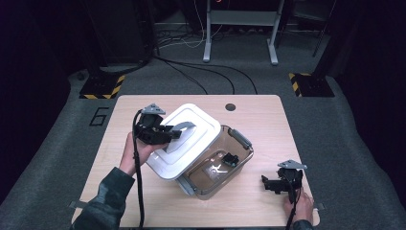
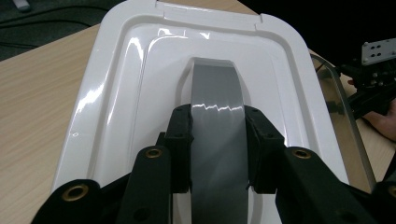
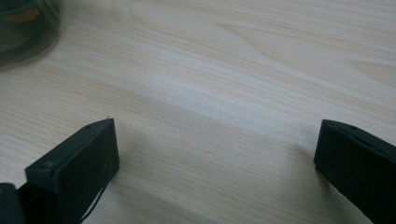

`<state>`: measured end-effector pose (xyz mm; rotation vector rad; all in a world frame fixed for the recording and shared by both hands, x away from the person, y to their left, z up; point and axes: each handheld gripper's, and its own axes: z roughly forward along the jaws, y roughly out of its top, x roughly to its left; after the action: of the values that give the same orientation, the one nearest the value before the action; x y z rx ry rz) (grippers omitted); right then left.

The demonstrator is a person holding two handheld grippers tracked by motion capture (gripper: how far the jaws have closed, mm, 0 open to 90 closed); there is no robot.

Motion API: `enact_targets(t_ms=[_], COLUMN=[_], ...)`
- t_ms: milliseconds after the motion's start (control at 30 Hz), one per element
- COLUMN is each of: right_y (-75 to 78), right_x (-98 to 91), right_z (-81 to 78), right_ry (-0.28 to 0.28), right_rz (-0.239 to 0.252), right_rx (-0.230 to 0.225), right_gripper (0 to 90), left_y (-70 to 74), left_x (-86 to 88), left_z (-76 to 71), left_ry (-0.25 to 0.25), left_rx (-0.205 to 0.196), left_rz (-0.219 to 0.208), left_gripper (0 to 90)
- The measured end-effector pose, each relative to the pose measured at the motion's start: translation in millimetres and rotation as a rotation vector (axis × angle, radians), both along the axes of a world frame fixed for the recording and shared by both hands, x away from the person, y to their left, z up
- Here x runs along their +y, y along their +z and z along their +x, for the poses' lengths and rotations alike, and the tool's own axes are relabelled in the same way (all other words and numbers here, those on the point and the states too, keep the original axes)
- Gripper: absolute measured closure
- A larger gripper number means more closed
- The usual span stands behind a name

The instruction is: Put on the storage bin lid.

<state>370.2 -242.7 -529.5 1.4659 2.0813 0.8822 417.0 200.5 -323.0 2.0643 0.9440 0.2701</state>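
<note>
While the left gripper [image 2: 218,149] clamps the lid's grey handle [image 2: 217,140], right gripper [image 3: 215,158] gapes over wooden table [image 1: 258,120] (grey carpet around).

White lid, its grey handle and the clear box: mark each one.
white lid [image 2: 116,70], left gripper view, on its glossy raised top.
grey handle [image 2: 217,121], left gripper view, mid-strap, just past the claw's pads.
clear box [image 1: 242,140], high view, on its far rim latch.

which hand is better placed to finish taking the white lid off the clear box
Left. The left gripper is shut on the grey handle of the white lid, tilted over the clear box. The right gripper rests open on the table.
</note>
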Motion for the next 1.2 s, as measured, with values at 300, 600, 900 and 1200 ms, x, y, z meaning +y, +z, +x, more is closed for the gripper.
enact_targets(t_ms=[300, 600, 900, 1200], right_y=[0.0, 0.0, 0.0, 0.0], right_x=[0.0, 0.0, 0.2, -0.1], right_z=[0.0, 0.0, 0.0, -0.1], right_ry=[0.001, 0.0, -0.002, 0.002], right_rz=[0.0, 0.0, 0.001, -0.001], right_rx=[0.0, 0.0, 0.001, 0.0], right_gripper=[0.0, 0.0, 0.0, 0.0], left_y=[-8.2, -25.8, -35.8, -40.9], left_x=[-25.8, -57.9, -83.3, -94.6], left_z=[2.8, 8.1, 7.3, 1.4], left_ry=[-0.049, -0.072, -0.104, -0.106], left_rx=[0.018, 0.081, 0.099, 0.095], left_rz=[-0.006, -0.009, 0.006, 0.019], left_gripper=[66.9, 66.9, 66.9, 66.9])
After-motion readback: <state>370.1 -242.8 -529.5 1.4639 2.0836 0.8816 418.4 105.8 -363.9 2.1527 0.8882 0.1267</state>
